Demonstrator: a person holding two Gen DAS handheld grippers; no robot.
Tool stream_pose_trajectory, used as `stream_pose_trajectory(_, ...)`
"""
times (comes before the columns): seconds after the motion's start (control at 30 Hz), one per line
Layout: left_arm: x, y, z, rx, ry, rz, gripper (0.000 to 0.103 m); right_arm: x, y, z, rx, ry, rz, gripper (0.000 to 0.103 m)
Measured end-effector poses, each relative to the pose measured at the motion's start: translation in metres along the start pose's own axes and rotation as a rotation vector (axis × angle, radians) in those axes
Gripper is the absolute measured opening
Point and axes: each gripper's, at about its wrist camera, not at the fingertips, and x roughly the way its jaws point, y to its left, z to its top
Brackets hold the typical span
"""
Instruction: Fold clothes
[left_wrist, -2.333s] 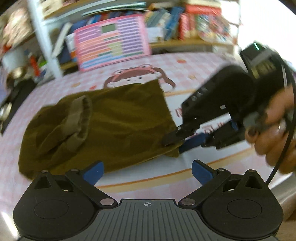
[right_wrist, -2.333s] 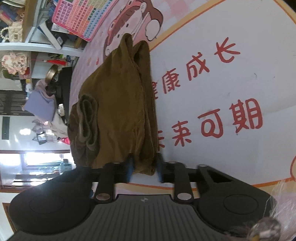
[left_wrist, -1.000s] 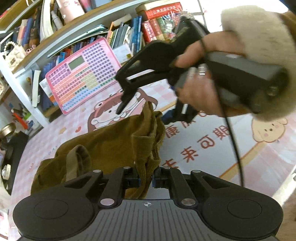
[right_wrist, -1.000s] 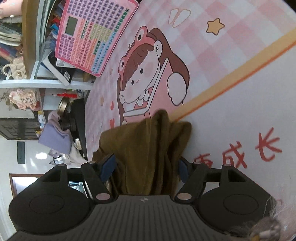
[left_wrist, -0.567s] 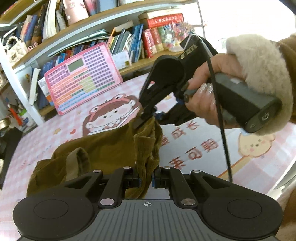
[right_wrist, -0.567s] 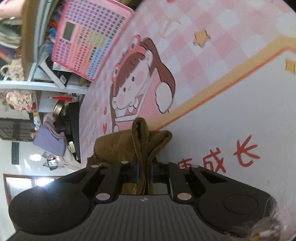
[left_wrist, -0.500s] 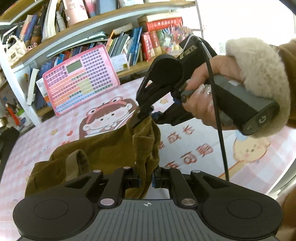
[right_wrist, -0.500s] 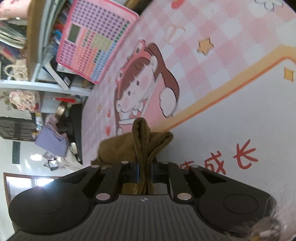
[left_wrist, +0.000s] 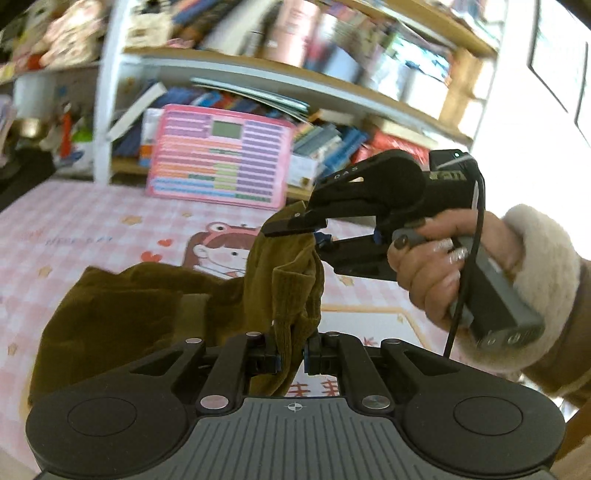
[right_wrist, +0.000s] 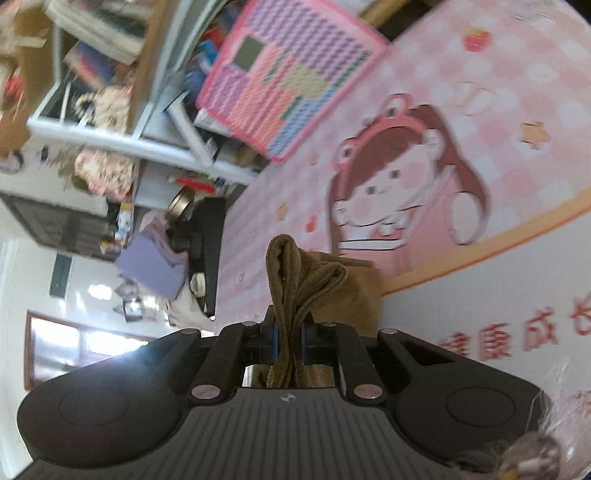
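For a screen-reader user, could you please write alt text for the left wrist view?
Both grippers pinch an olive-brown garment lifted off a pink cartoon mat: the left gripper at the bottom, the right gripper, in a hand, above. Behind, blurred bookshelves.

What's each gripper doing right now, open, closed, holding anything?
Left gripper: closed on the olive-brown garment.
Right gripper: closed on another bunched edge of the same garment.
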Motion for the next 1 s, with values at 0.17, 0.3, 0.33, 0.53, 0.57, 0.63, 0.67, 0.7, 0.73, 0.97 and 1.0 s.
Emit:
stream_pose_trajectory(0.17, -0.012, 0.039, -0.003, -0.085, -0.010, -0.006, 0.009, 0.034, 0.035, -0.013, -0.098, 0.022, -0.035, 0.010)
stream_pose_trajectory(0.3, -0.017, 0.078, -0.003, -0.137, 0.014, -0.031, 0.009, 0.069, 0.055, -0.028, -0.159, 0.026, -0.101, 0.012)
stream_pose_trajectory(0.33, -0.019, 0.088, -0.003, -0.148, 0.024, -0.032, 0.009, 0.079, 0.059, -0.033, -0.171, 0.028, -0.119, 0.014)
stream_pose_trajectory(0.53, -0.031, 0.141, -0.009, -0.164, 0.106, -0.055, 0.015, 0.141, 0.065, -0.060, -0.204, 0.070, -0.220, 0.038)
stream_pose_trajectory(0.57, -0.033, 0.149, -0.009, -0.159, 0.116, -0.059, 0.015, 0.148, 0.064, -0.064, -0.198, 0.072, -0.228, 0.038)
stream_pose_trajectory(0.63, -0.039, 0.162, -0.009, -0.136, 0.130, -0.078, 0.016, 0.149, 0.067, -0.070, -0.190, 0.047, -0.224, 0.040)
stream_pose_trajectory(0.67, -0.041, 0.168, -0.009, -0.121, 0.134, -0.092, 0.017, 0.149, 0.068, -0.073, -0.186, 0.034, -0.222, 0.042)
stream_pose_trajectory(0.7, -0.042, 0.172, -0.008, -0.108, 0.136, -0.106, 0.020, 0.142, 0.069, -0.077, -0.176, 0.023, -0.203, 0.046)
stream_pose_trajectory(0.73, -0.043, 0.177, -0.007, -0.098, 0.135, -0.119, 0.025, 0.135, 0.071, -0.080, -0.166, 0.013, -0.182, 0.048)
stream_pose_trajectory(0.97, -0.037, 0.198, 0.014, -0.054, 0.115, -0.268, 0.039, 0.066, 0.077, -0.112, -0.187, -0.153, -0.243, 0.053)
stream_pose_trajectory(1.0, -0.034, 0.200, 0.016, -0.051, 0.120, -0.284, 0.047, 0.055, 0.076, -0.120, -0.198, -0.193, -0.289, 0.053)
